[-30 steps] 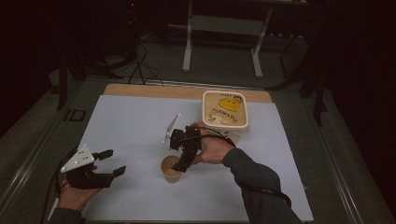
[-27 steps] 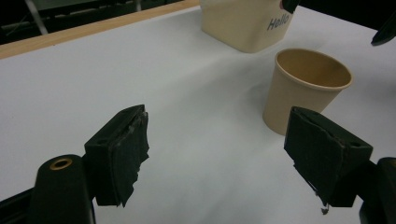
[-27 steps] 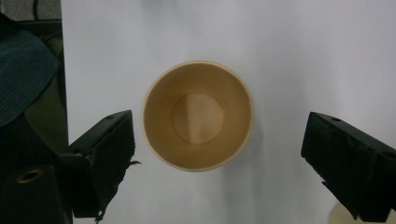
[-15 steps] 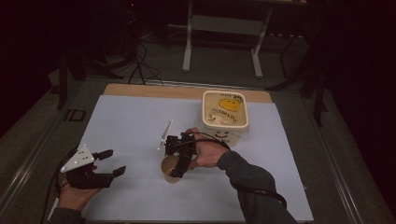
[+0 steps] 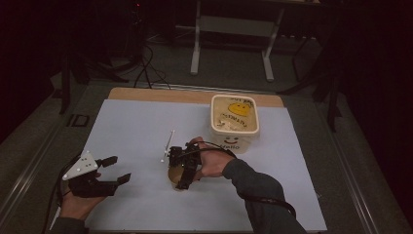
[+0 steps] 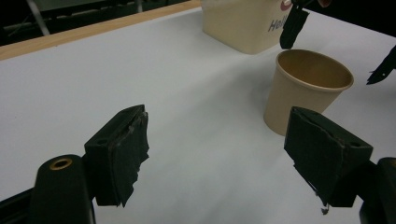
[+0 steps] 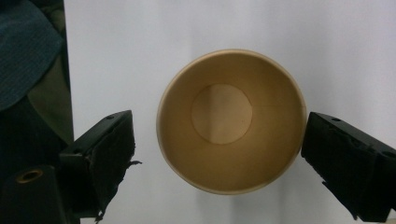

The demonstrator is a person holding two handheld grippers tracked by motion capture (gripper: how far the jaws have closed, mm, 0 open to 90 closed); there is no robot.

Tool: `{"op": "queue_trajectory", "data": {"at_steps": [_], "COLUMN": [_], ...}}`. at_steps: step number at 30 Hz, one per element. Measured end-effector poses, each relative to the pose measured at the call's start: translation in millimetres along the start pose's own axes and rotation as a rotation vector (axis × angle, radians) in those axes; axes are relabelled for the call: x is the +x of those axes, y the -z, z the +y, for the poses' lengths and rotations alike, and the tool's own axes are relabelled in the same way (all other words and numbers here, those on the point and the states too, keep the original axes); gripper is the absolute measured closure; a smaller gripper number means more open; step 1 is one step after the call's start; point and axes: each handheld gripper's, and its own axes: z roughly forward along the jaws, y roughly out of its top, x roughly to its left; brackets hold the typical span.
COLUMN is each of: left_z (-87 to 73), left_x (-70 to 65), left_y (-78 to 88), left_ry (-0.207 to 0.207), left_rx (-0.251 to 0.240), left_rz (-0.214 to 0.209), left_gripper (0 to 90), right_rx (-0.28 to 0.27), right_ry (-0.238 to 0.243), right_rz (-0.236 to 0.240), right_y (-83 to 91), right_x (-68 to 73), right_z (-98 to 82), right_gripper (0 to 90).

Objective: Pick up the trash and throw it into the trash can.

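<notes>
Below centre of the high view, your right tool (image 5: 181, 170) hangs released over the paper cup (image 7: 231, 121); light, crushable, so pinch its rim gently.

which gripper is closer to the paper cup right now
Right. The right gripper hangs directly above the paper cup, jaws open on either side of its rim. The left gripper sits well off to the cup's left, open and empty, low over the table.

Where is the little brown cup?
The paper cup stands on the white table, directly under the open right gripper, nearer the person than the cream tub.
</notes>
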Motion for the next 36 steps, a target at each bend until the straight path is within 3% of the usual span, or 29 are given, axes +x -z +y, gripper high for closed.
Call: {"op": "queue_trajectory", "data": {"at_steps": [20, 36], "left_z": [-0.3, -0.4], "left_x": [0.2, 0.0], "left_y": [0.6, 0.6], "left_ry": [0.003, 0.005], "left_rx": [-0.002, -0.001], "left_rz": [0.003, 0.006], "left_gripper": [22.0, 22.1], "right_rx": [0.056, 0.067], "right_ry": [0.019, 0.021], "right_rz": [-0.026, -0.024], "right_y": [-16.7, -11.1], "right_x": [0.0, 1.3], "right_z": [11.6, 10.6], "right_gripper": [11.9, 17.4]}}
